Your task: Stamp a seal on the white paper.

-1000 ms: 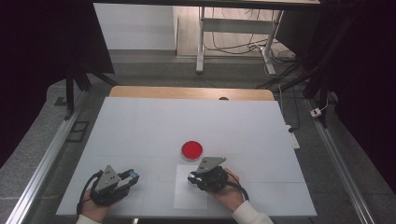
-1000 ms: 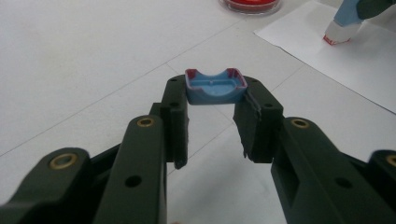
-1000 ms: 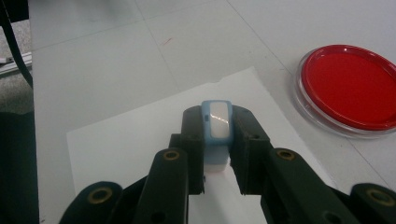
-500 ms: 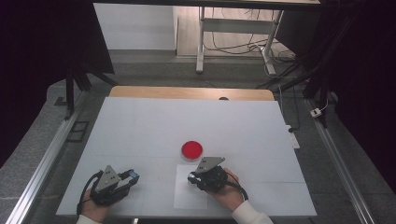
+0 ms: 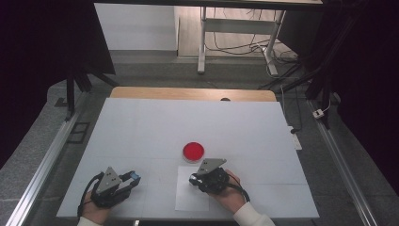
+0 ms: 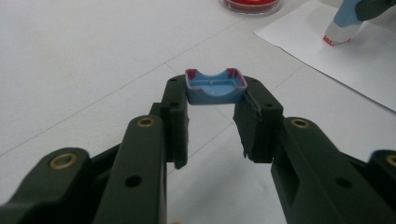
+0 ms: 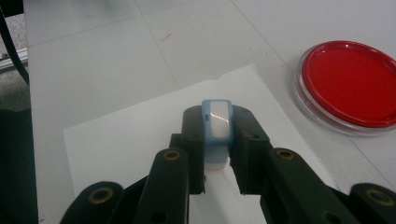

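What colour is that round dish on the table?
Red inside a clear rim; the round dish shows best in the right gripper view.

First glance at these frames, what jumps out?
The round red ink pad in its clear dish draws the eye first, the one bright spot near the middle of the white table. Just in front of it, the right tongs grip a light blue stamp body standing on a white paper sheet. At the near left, the left tongs pinch a small blue cap with red-stained edges.
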The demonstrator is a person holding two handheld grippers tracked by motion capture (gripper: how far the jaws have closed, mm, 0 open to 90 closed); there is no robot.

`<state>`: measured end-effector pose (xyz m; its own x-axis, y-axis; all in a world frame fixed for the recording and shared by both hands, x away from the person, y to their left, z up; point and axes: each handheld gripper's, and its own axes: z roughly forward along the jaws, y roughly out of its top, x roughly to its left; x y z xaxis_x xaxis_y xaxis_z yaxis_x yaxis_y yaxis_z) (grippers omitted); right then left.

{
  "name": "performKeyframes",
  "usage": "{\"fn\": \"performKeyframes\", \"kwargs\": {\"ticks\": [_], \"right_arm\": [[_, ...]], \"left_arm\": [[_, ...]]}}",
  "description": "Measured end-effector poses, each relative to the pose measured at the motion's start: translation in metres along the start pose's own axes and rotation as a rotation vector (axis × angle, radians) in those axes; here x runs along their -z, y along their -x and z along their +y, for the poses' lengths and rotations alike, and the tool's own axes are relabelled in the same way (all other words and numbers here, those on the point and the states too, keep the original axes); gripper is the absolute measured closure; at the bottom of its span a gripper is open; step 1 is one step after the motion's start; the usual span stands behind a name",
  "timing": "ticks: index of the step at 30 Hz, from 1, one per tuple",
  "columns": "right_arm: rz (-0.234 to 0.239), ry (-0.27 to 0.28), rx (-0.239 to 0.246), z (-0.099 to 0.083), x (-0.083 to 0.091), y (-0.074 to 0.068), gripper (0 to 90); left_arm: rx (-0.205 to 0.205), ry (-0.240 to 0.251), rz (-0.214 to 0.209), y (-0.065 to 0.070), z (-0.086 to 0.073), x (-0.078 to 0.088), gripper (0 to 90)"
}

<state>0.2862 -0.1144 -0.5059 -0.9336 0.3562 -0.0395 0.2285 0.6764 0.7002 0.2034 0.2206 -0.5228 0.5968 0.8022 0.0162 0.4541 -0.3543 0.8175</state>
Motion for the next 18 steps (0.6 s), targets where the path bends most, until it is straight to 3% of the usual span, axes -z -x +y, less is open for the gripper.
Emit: {"fn": "performKeyframes", "kwargs": {"ticks": [18], "right_arm": [[-0.007, -0.004, 0.001, -0.0002, -0.0002, -0.0014, 76.5]], "left_arm": [[0.003, 0.011, 0.005, 0.0001, -0.0002, 0.0013, 65.6]]}}
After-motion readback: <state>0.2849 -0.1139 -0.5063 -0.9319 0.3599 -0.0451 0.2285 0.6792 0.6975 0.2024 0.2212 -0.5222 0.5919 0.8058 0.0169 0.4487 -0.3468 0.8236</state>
